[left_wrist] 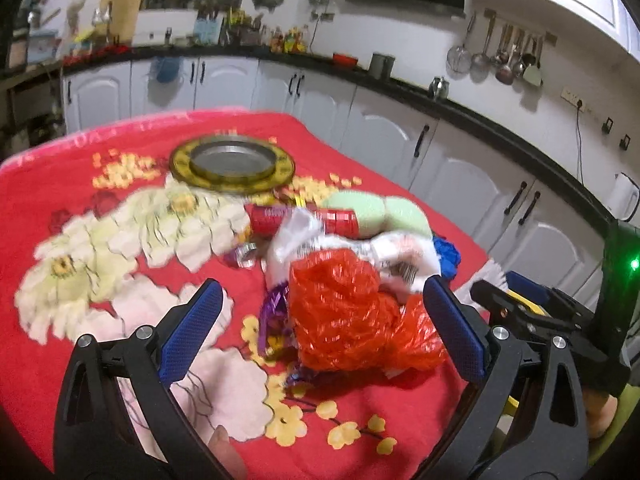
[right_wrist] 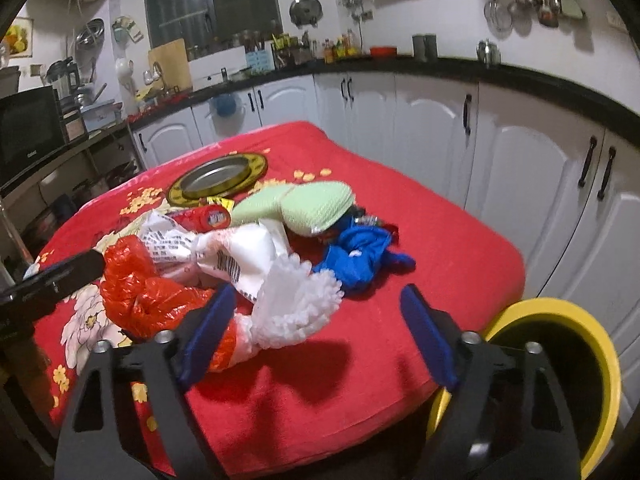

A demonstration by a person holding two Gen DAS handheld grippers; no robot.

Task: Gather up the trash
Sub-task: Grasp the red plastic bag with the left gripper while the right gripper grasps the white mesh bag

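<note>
A pile of trash lies on the red flowered cloth [left_wrist: 60, 208]. It holds a crumpled orange plastic bag [left_wrist: 348, 316], white printed wrappers [left_wrist: 360, 248], a red tube [left_wrist: 304, 218], green sponges [left_wrist: 376, 210], a blue bag [right_wrist: 356, 256] and purple foil [left_wrist: 272, 312]. My left gripper [left_wrist: 320, 328] is open, its jaws either side of the orange bag [right_wrist: 136, 284]. My right gripper [right_wrist: 316, 320] is open over the white frilled wrapper [right_wrist: 296, 304]. The right gripper also shows at the right edge of the left wrist view [left_wrist: 516, 300].
A yellow-rimmed bin [right_wrist: 560, 364] stands below the table's near right corner. A round metal plate with a gold rim [left_wrist: 232, 162] sits at the far side of the cloth. White cabinets [right_wrist: 500, 168] and a black counter run behind.
</note>
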